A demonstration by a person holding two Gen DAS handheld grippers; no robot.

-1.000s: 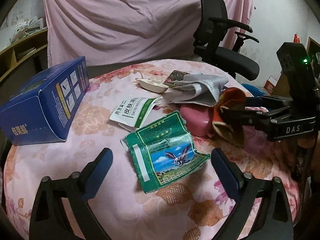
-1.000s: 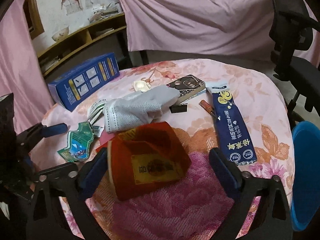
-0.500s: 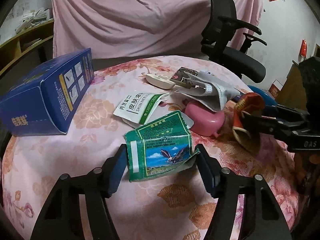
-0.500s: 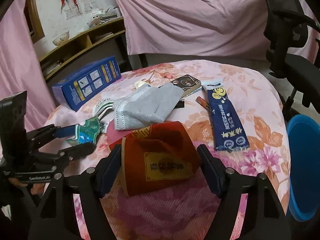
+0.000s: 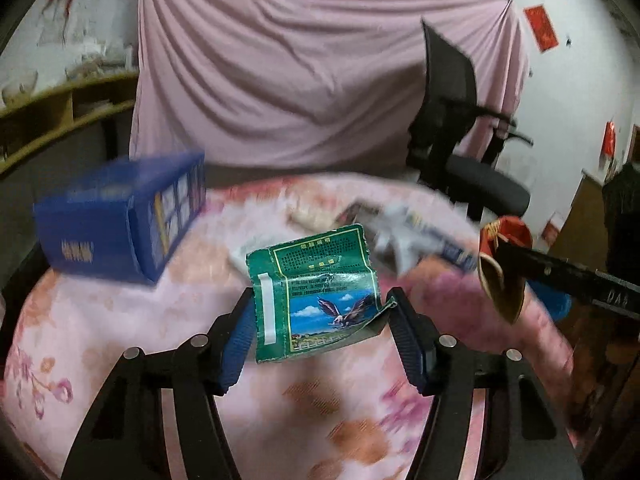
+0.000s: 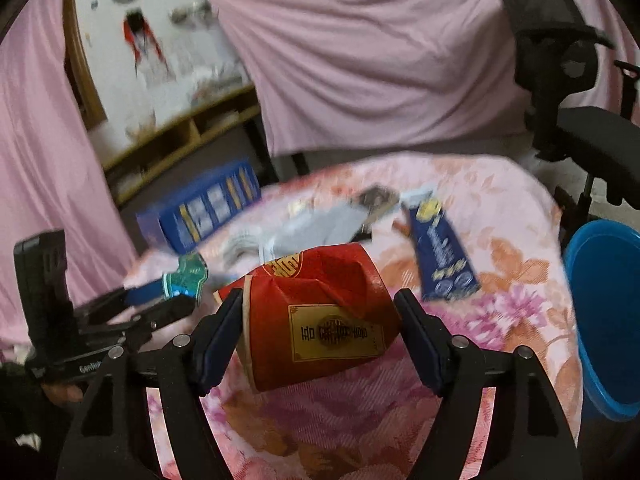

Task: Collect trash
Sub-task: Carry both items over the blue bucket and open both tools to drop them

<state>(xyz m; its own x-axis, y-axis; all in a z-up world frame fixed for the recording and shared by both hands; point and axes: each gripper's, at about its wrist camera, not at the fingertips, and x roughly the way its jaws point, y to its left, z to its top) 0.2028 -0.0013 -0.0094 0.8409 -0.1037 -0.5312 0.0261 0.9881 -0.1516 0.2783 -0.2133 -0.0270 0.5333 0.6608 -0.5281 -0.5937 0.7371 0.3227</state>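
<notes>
A crumpled green packet (image 5: 316,296) with an eagle picture hangs above the round table, pinched between the blue pads of my left gripper (image 5: 325,334), which is shut on it. A squashed red paper cup (image 6: 320,316) with a gold label is clamped in my right gripper (image 6: 322,334) and lifted off the cloth. In the left wrist view the red cup (image 5: 502,268) and the right gripper's black fingers (image 5: 560,272) show at the right. In the right wrist view the left gripper (image 6: 160,300) with the green packet (image 6: 186,278) shows at the left.
The table (image 5: 100,340) wears a pink flowered cloth. On it lie a blue box (image 5: 120,228), a grey face mask (image 6: 320,224), a long blue sachet (image 6: 438,248) and small items behind. A blue bin (image 6: 608,312) stands right of the table, a black office chair (image 5: 460,152) behind.
Both grippers closed from wide open onto their items, then lifted them off the table. The green packet and red cup now hang in the air and the views have tilted upward.
</notes>
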